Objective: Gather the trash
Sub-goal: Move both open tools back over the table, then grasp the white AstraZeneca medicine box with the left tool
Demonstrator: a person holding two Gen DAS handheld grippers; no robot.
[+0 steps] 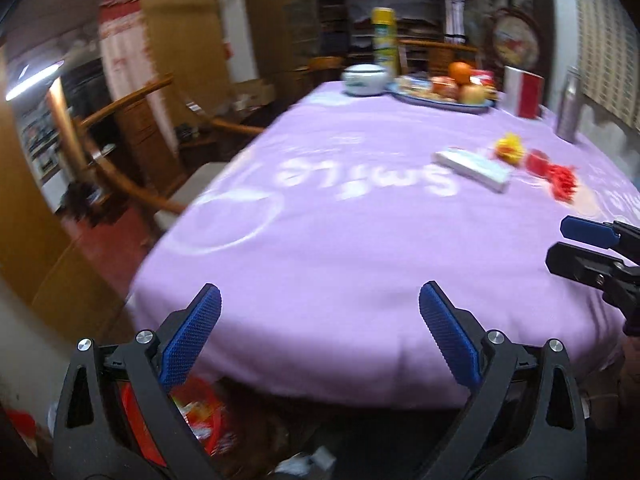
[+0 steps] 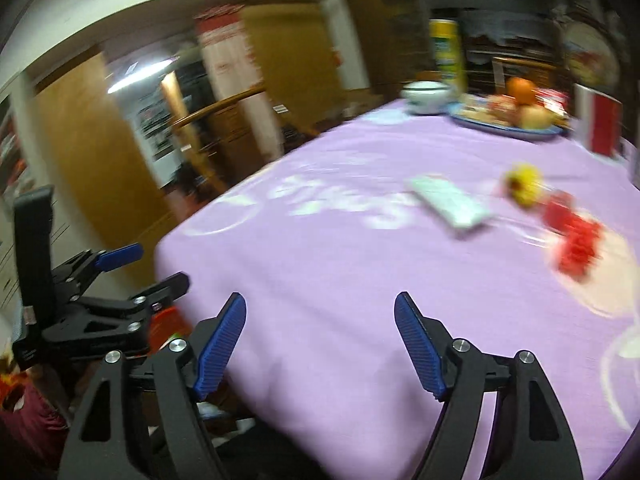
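Trash is what both tools are after, and neither has any yet. The left gripper (image 1: 320,336) stands wide, its blue pads far apart with only purple cloth showing between them; the right gripper (image 2: 320,344) is also spread with nothing between its jaws. Both hang over the near edge of the table (image 1: 340,272), tilted down toward the cloth, side by side, so each appears at the margin of the other's view. Empty and open like this, they look ready for a reach, not a carry.

Past the near edge, toward the middle of the table and off to its right side, lies a flat pale packet (image 1: 474,168). Just beyond it sits a crumpled yellow wrapper (image 1: 507,148), and beside that a cluster of red scraps (image 1: 554,174) nearer the right edge. These loose pieces, lying apart from the tidy things, are probably the rubbish to gather.

Along the far edge stand the things that seem to belong: a white lidded bowl (image 1: 366,79), a blue plate of fruit (image 1: 444,98), a tall yellow can (image 1: 385,40), a red and white carton (image 1: 524,92) and a steel bottle (image 1: 571,106) at the far right corner.

Below the near edge on the left, a red bin (image 1: 208,420) holding colourful wrappers sits on the floor, likely placed there for short drops.
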